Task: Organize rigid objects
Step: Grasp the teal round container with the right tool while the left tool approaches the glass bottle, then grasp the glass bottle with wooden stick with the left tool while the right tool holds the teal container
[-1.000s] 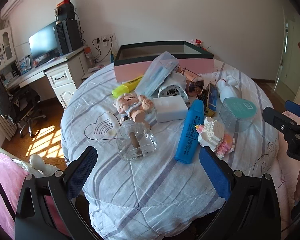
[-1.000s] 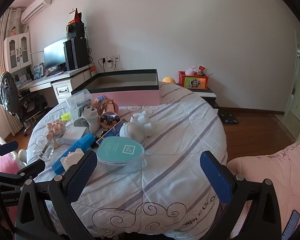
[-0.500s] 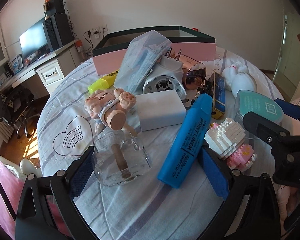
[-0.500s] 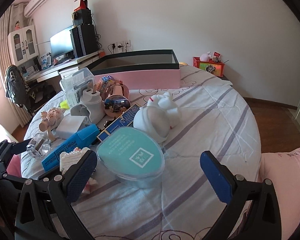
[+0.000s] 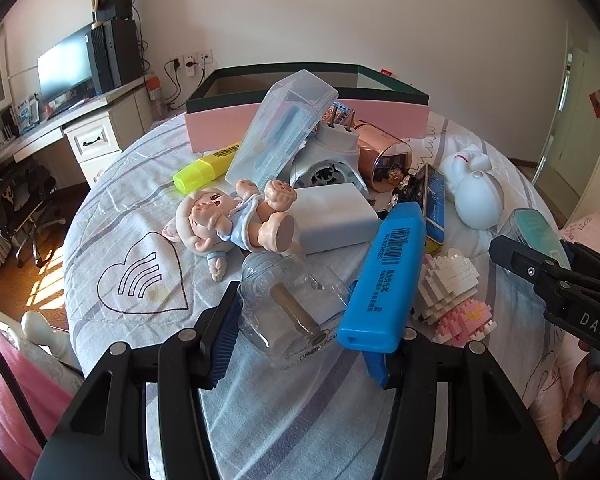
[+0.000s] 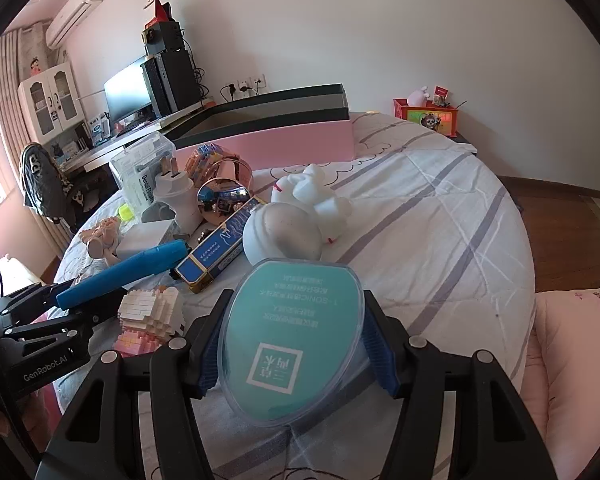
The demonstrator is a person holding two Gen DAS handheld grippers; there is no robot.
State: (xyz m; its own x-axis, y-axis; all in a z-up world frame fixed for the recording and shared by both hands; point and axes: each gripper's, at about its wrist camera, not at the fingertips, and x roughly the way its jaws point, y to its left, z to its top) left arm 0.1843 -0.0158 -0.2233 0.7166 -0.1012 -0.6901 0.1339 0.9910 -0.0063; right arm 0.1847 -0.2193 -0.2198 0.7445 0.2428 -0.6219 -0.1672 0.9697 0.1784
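The left gripper (image 5: 300,336) is closing around a clear glass bottle (image 5: 290,306) and the blue marker (image 5: 384,280) lying between its pads. The right gripper (image 6: 294,344) is closing on a teal-lidded clear case (image 6: 290,340). Beyond both, a pink box (image 6: 300,140) sits on the bed (image 6: 440,240).

The right pad of the left tool (image 5: 300,344) is mostly hidden behind the blue marker (image 5: 384,276), so whether it touches the clear bottle (image 5: 292,312) cannot be told. The near edge of the teal-lidded case (image 6: 292,344) sinks behind the right tool (image 6: 294,354). The pink box (image 5: 304,92) is half covered by the heap before it; its inside does not show. Small print on the blue packet (image 6: 220,252) is too fine to read.
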